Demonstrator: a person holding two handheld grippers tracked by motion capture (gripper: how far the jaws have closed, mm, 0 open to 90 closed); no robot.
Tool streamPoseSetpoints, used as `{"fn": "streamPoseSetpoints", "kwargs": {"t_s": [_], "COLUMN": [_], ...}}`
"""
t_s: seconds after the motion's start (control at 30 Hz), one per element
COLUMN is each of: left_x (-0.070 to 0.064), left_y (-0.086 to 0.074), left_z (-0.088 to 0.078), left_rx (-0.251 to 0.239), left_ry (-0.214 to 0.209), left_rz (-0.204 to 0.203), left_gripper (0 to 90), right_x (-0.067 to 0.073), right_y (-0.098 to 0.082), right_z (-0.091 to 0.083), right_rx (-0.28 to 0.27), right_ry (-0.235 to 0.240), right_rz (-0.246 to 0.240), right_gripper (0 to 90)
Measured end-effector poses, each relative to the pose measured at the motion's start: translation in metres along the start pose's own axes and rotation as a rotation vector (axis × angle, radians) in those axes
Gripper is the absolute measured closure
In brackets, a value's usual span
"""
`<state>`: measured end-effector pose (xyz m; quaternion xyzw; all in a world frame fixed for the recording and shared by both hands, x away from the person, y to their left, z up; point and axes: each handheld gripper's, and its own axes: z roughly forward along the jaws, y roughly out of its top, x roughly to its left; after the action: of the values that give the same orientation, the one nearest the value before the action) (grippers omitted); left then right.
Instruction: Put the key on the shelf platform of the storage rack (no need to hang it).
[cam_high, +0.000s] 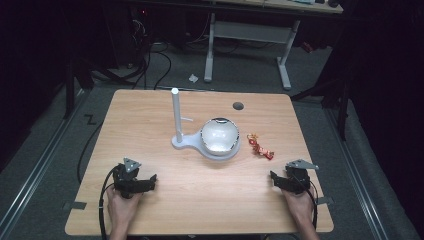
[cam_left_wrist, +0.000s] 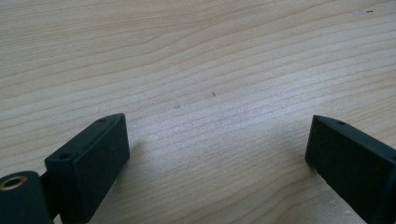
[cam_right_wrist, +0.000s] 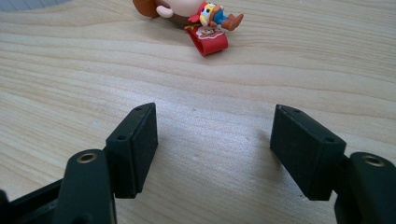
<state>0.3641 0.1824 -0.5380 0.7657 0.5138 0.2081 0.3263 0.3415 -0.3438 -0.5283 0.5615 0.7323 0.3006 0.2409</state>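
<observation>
On the pale, grained wooden table (cam_high: 200, 200), I hold both grippers wide open and empty: left gripper (cam_left_wrist: 217, 154), right gripper (cam_right_wrist: 215, 149). The small, glossy toy figure (cam_high: 260, 147) lies flat just ahead of the right one, long axis slanting away leftward, beside a shiny round bowl (cam_high: 218, 135) on its white stand (cam_high: 176, 117).

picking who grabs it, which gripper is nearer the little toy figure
Right. The right gripper sits just below the toy figure, jaws open; the left gripper is far across the table.
</observation>
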Motion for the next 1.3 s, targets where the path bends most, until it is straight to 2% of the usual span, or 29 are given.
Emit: {"fn": "streamPoseSetpoints", "kwargs": {"t_s": [0.13, 0.27, 0.33, 0.67, 0.77, 0.87, 1.03, 1.17, 1.3], "left_x": [0.0, 0.0, 0.0, 0.0, 0.0, 0.0, 0.0, 0.0, 0.0], "left_y": [0.0, 0.0, 0.0, 0.0, 0.0, 0.0, 0.0, 0.0, 0.0], "left_z": [0.0, 0.0, 0.0, 0.0, 0.0, 0.0, 0.0, 0.0, 0.0], "left_rx": [0.0, -0.002, -0.002, -0.001, -0.002, -0.001, -0.002, -0.003, -0.003], "left_ry": [0.0, 0.0, 0.0, 0.001, 0.002, 0.002, 0.003, 0.005, 0.005], "left_rz": [0.0, -0.002, -0.002, -0.001, -0.002, -0.001, -0.003, -0.005, -0.005], "left_gripper": [6.5, 6.6, 6.6, 6.7, 6.7, 6.8, 6.9, 7.4, 7.4], "right_x": [-0.001, 0.001, 0.001, 0.006, 0.006, 0.01, 0.011, 0.007, 0.006], "right_y": [-0.001, -0.001, 0.0, 0.019, 0.025, 0.036, 0.046, 0.057, 0.062], "right_z": [-0.003, -0.006, -0.01, -0.018, -0.017, -0.012, -0.006, 0.004, 0.013], "right_rx": [0.004, 0.001, -0.009, -0.064, -0.065, -0.059, -0.057, -0.055, -0.044], "right_ry": [0.008, 0.014, 0.028, 0.075, 0.092, 0.108, 0.114, 0.123, 0.122], "right_rz": [-0.016, -0.038, -0.063, -0.103, -0.104, -0.136, -0.152, -0.119, -0.112], "right_gripper": [38.4, 40.0, 40.2, 40.7, 40.4, 39.6, 38.8, 38.5, 38.1]}}
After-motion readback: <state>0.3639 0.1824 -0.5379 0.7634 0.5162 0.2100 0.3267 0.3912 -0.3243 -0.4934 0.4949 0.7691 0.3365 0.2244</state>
